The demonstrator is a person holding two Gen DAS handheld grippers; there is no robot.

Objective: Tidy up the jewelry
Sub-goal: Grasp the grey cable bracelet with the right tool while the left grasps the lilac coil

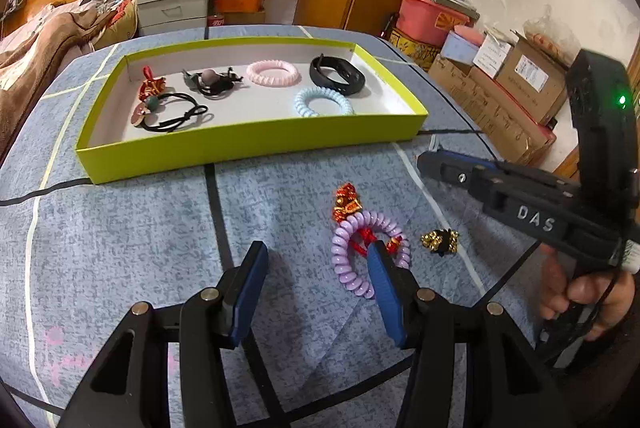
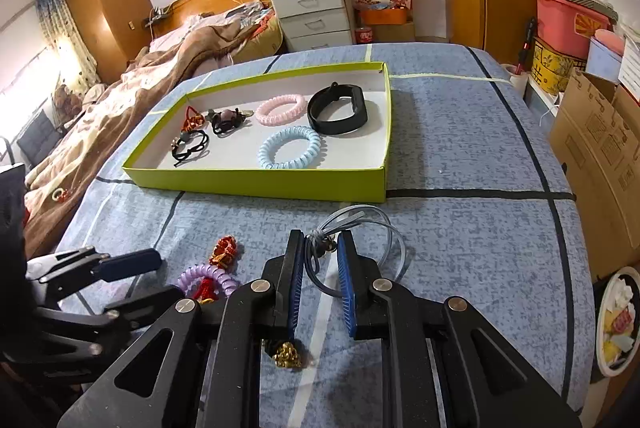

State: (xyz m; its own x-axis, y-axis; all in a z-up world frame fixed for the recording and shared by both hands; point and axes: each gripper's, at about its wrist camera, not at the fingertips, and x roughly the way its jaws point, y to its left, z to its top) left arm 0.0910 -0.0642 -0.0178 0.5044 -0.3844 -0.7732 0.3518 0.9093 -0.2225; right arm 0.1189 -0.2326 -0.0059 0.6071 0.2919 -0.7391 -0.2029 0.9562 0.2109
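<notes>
The blue bedcover [image 1: 120,248] with its dark and pale lines is the biggest thing, and on it lies the green tray [image 1: 248,143], a shallow box with a white floor, which I take as the landmark. Inside the tray, at its far right corner, rests a black wristband [image 2: 338,109]; just left of it lies a pink coil ring [image 2: 280,109], and in front of these two, near the tray's front wall, a light blue coil ring [image 2: 289,147]. In the left half of the tray there is a black hair tie with a grey bead [image 2: 227,119], a black elastic with a round charm [image 2: 191,146] close to the front wall, and a small red and gold ornament [image 2: 193,119] behind it. In front of the tray, on the bare cover, the right gripper [image 2: 318,258] is partly closed around a grey-blue cord loop [image 2: 360,232], with the knot of the cord between its blue pads; whether the pads really press on it I cannot tell. The left gripper [image 1: 316,268] is in front of the tray too, more to the left, with the jaws spread wide and nothing between them; its right finger covers part of a purple coil ring [image 1: 352,248], which lies flat on the cover with a red and gold tassel charm [image 1: 346,201] across and beyond it, on the tray's side. Just to the right of the purple ring sits a small gold and black charm [image 1: 440,240], apart from it
</notes>
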